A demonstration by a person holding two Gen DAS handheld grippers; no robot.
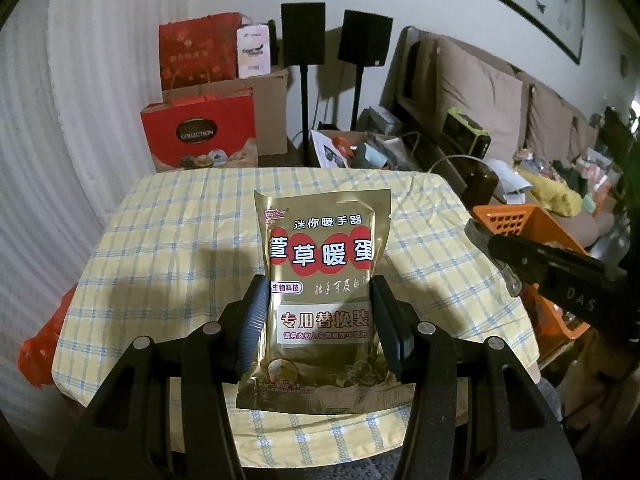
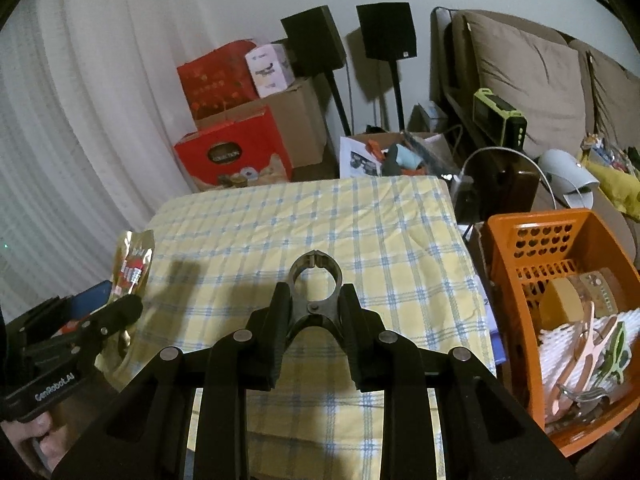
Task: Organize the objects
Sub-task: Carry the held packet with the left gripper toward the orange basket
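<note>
Basket contents jumbled, indistinct.

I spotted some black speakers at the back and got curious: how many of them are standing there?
2. The left speaker and the right speaker stand on thin poles against the wall, beyond the checked table. More could be hidden behind the clutter.

Two black speakers on stands are standing at the top centre of the frame against the wall. Red gift bags and a cardboard box are sitting at upper left, while brown sofa cushions are leaning at upper right.
</note>
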